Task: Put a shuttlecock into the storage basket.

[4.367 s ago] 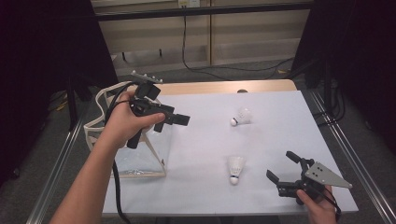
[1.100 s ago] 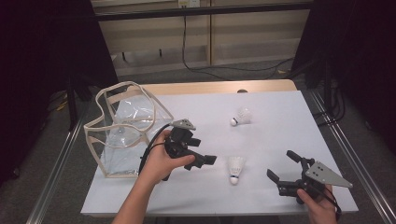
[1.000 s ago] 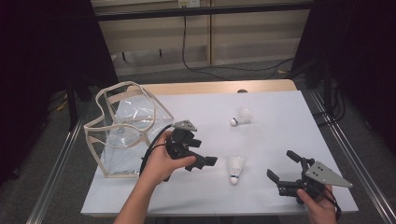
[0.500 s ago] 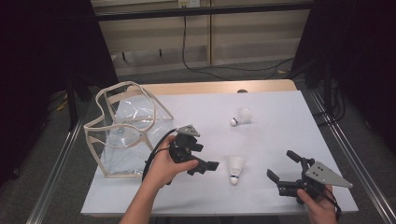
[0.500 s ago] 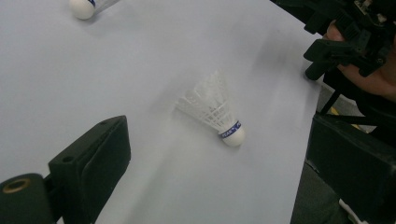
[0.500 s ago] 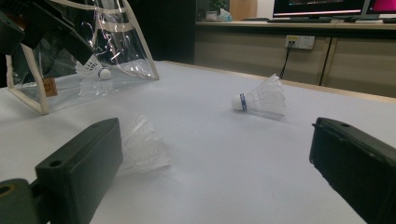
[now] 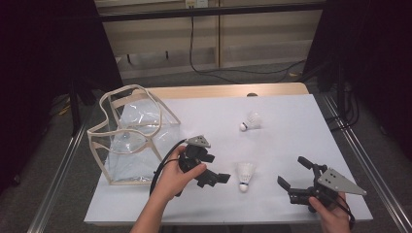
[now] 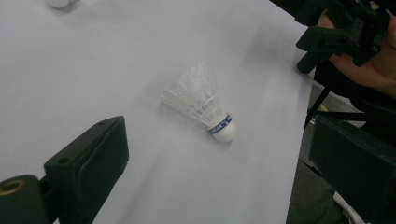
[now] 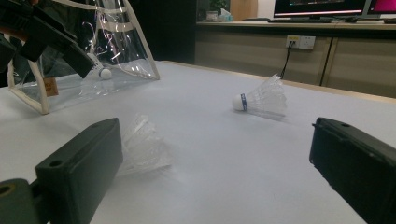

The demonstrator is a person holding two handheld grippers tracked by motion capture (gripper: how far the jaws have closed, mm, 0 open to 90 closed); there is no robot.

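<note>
white table (image 7: 291, 121) | clear plastic bag with cream trim (image 7: 133, 136) far left | left gripper (image 7: 218, 178) jaws spread, empty, nearer | white feather shuttlecock (image 7: 245, 174) lying just right of it, cork toward near edge | right gripper (image 7: 293, 174) spread, empty, farther right

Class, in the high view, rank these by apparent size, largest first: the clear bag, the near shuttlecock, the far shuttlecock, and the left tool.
1. Clear bag
2. Left tool
3. Near shuttlecock and far shuttlecock: they look about alike, so no ranking between them.
</note>
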